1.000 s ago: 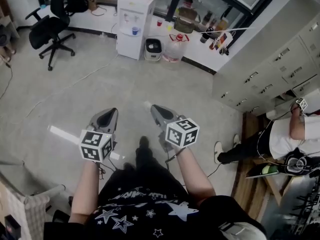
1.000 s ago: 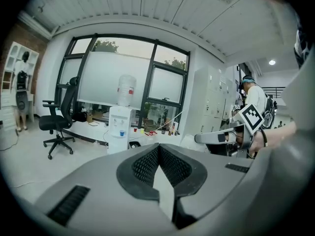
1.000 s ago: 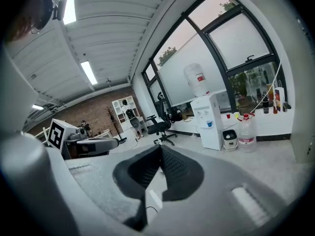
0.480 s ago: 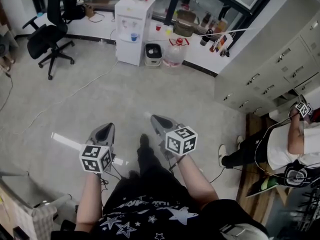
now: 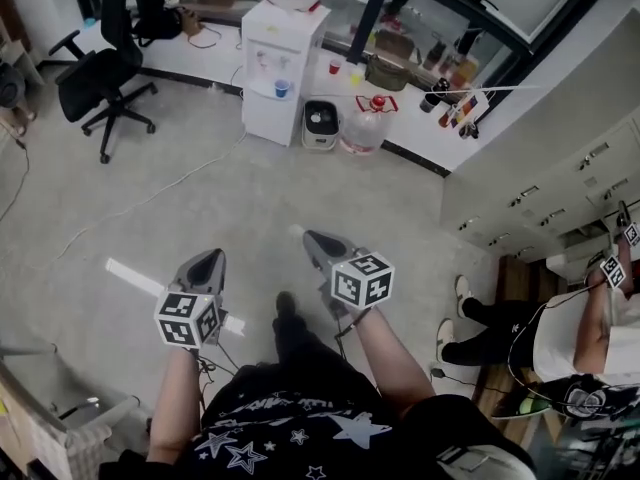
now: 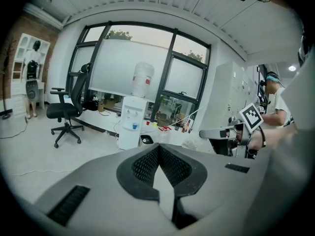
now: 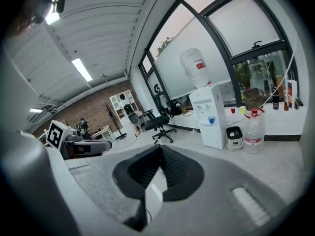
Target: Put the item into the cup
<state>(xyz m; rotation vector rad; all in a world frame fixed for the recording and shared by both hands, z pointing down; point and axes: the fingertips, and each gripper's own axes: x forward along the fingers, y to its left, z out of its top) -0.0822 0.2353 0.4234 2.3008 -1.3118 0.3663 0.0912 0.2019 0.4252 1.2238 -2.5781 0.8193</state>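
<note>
Left tool pressed together, right tool pressed together, both above floor.

Left gripper matt grey plastic, pads ribbed black — floor smooth, faintly glossy.

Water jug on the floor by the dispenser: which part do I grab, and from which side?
The red handle at its neck, from above. The water jug stands upright and its clear body looks too wide for the jaws; the handle is its thin part. Left gripper and right gripper are shut, so open one first.
</note>
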